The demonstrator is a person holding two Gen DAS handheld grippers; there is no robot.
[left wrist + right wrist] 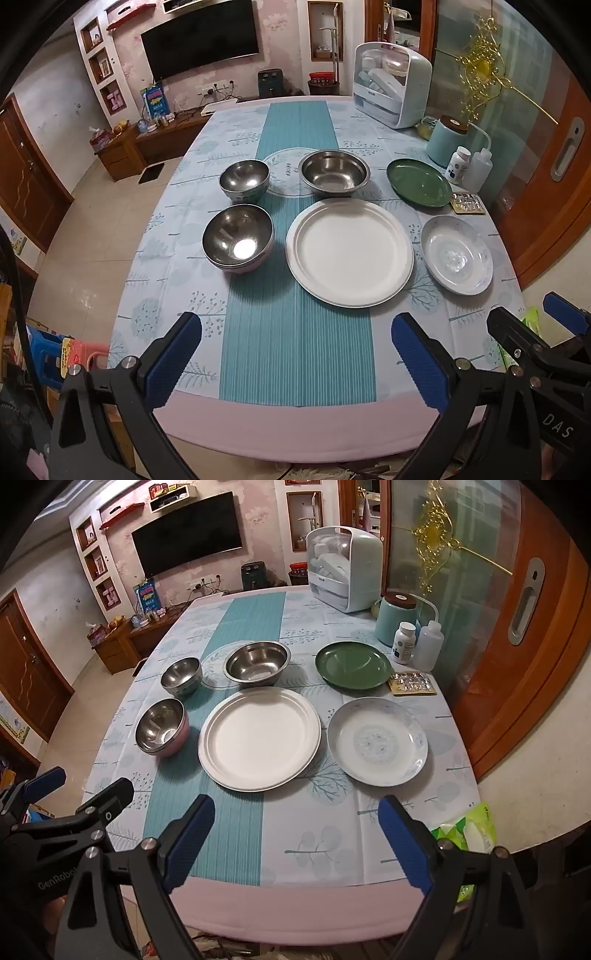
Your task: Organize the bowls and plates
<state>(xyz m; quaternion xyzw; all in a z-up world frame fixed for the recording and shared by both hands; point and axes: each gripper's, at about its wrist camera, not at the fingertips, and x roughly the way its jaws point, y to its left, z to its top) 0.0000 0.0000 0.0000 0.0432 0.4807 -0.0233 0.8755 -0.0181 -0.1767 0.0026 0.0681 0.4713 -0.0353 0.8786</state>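
Both grippers hang over the near edge of the table (295, 424), jaws spread wide and holding nothing: the left gripper (295, 354) faces the white plate (349, 253), the right gripper (295, 834) sits between that plate and the patterned plate (376, 740). Beyond stand the pink bowl (238, 243), a second small bowl (244, 180), the wide steel bowl (334, 171) and the green plate (419, 181). Thin rims lying flat could slip from the pads, I reckon; steel bowls may skate or clang. The blister pack (467, 203) looks to be touching the green plate, though the lens distorts that corner.
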